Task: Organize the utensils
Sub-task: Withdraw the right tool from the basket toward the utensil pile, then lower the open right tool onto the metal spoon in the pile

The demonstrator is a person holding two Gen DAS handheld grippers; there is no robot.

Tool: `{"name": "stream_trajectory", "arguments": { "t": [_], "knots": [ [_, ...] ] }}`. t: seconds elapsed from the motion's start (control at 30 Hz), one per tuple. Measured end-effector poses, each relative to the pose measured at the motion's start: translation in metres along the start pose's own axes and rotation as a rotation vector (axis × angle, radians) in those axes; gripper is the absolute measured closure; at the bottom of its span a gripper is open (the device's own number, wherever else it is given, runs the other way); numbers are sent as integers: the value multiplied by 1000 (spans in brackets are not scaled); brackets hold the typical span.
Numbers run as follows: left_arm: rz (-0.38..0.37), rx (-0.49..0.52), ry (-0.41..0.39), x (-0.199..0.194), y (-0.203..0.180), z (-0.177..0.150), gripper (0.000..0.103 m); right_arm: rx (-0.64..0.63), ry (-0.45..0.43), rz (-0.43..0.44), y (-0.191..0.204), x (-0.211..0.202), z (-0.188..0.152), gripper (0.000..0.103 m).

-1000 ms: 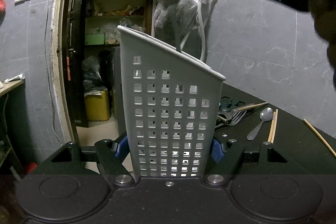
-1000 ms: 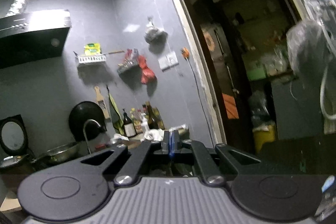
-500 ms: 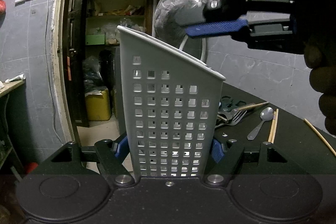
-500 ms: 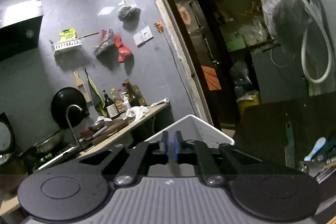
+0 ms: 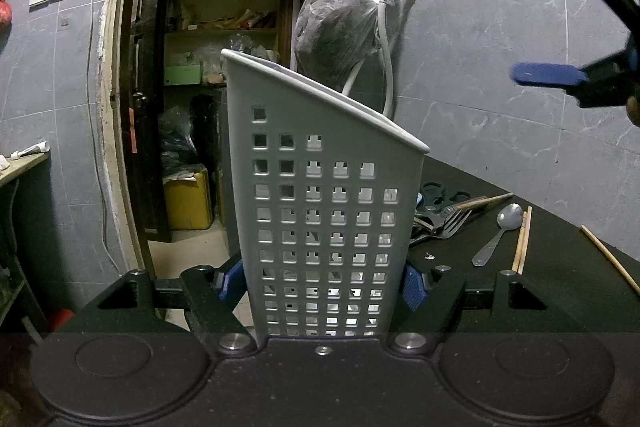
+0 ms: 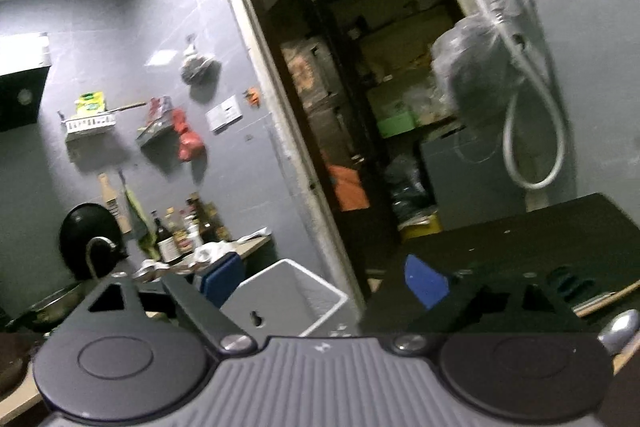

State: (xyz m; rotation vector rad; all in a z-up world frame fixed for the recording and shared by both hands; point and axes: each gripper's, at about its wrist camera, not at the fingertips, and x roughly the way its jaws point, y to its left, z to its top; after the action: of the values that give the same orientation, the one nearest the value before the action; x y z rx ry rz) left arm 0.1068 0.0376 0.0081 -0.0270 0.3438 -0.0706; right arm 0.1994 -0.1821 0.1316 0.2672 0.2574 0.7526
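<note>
Between the blue pads: left gripper (image 5: 322, 281) clamps the grey utensil holder (image 5: 324, 211) at its base, near the black table's (image 5: 560, 267) left end.
Holder axis: upright, long axis vertical; slanted rim highest on the far-left side, falling to the right.
Hidden: holder's inside unseen from the left wrist; its base cut off by the gripper body.
Right gripper (image 6: 320, 283): jaws opening, wide apart, nothing between them; the holder's open top lies below and beyond.
Hard to make out: right wrist view blurred.
Right of holder: fork (image 5: 450, 223), spoon (image 5: 498, 233), chopsticks (image 5: 523, 241) flat on the table; scissors (image 5: 442, 193) partly covered.
</note>
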Motion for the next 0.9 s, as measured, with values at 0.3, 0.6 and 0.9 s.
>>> {"name": "stream_trajectory", "arguments": {
  "t": [0.3, 0.6, 0.9],
  "knots": [
    [0, 0, -1, 0, 0, 0, 27, 87, -67, -169, -34, -43, -22, 0],
    [1, 1, 0, 0, 0, 0, 28, 194, -33, -373, -79, -70, -78, 0],
    [-8, -3, 0, -3, 2, 0, 28, 245, -34, -503, -96, -75, -113, 0]
  ]
}}
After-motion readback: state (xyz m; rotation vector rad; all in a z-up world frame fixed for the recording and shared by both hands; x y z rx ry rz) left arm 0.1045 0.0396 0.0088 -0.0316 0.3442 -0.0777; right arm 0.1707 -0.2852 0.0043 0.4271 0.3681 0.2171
